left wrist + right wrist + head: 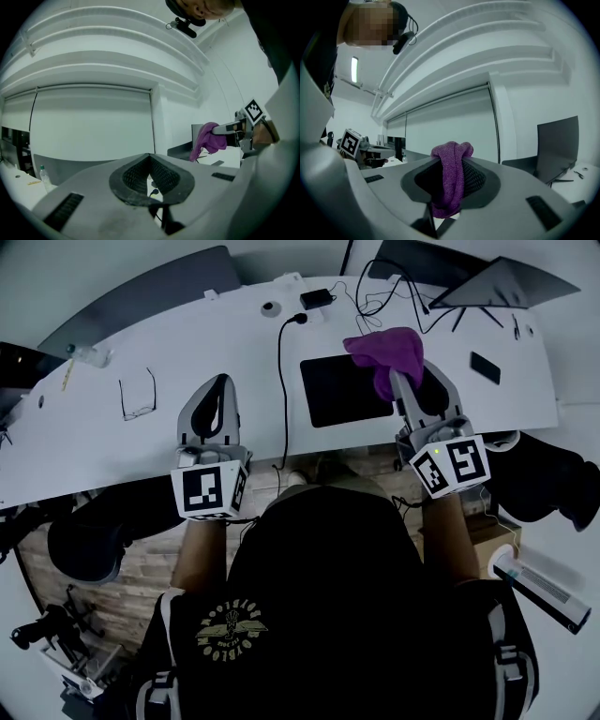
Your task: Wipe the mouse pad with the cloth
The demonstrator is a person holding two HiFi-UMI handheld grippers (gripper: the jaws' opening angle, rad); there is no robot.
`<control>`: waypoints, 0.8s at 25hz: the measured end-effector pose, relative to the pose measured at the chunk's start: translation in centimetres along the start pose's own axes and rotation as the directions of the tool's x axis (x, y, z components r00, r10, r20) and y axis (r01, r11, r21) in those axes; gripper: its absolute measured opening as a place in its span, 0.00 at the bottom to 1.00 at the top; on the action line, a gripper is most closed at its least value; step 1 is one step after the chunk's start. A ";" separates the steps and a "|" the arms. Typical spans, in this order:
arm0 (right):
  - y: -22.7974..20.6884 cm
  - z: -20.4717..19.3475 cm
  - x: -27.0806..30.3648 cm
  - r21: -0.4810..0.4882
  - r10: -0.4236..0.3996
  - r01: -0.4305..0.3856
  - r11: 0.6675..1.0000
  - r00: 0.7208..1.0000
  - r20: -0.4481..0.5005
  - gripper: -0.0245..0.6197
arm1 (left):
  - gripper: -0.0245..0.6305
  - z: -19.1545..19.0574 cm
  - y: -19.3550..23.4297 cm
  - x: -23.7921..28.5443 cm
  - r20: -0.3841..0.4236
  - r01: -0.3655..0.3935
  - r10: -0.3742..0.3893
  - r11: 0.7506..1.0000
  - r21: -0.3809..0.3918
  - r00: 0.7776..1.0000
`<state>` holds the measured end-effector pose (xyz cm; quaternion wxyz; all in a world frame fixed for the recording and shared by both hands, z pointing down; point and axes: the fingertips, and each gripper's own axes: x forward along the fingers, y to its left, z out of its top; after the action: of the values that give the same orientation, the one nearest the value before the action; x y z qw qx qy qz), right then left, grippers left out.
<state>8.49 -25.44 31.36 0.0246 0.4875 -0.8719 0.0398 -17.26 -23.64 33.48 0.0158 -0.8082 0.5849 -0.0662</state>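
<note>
Head view: I stood at a long white table (187,352) with a smooth, matte top, over a floor of wood planks (131,568). A flat, black, rectangular mouse pad (333,395) lay on it at my 12 o'clock, set back from the near edge.

My right gripper (401,381) was clamped tight on a purple cloth (386,351). This soft, knitted bunch overlapped the pad's 2 o'clock corner, and I could not tell whether it touched the pad. In the right gripper view the cloth filled the gap between the ribbed black pads and bulged over the jaw tips.

My left gripper (222,390) was at my 10 o'clock over bare table, well apart from the pad. The left gripper view showed its jaws pressed together at the tips with nothing between them.

A thin black cable (280,381) ran from the near edge toward 12 o'clock between that gripper and the pad. Thin-framed glasses (138,397) lay at the left gripper's 9 o'clock.

Both gripper views showed a pale room with a flat, light wall (93,122) and stepped white ceiling bands (117,42).

The cube (208,490) on each gripper carried a black-and-white square pattern with no words. A gold emblem (232,629) on my dark shirt had lettering too small to read.
</note>
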 end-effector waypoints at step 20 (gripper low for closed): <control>-2.0 -13.1 7.3 0.082 0.178 -0.163 0.983 0.954 -0.241 0.19 | 0.04 -2.4 -0.7 3.8 -0.089 -0.066 0.067 0.998 0.007 0.994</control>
<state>6.45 -31.44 45.08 0.1144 0.4021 -0.8992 0.1290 -15.73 -26.90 36.30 -0.0065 -0.7845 0.6116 -0.1026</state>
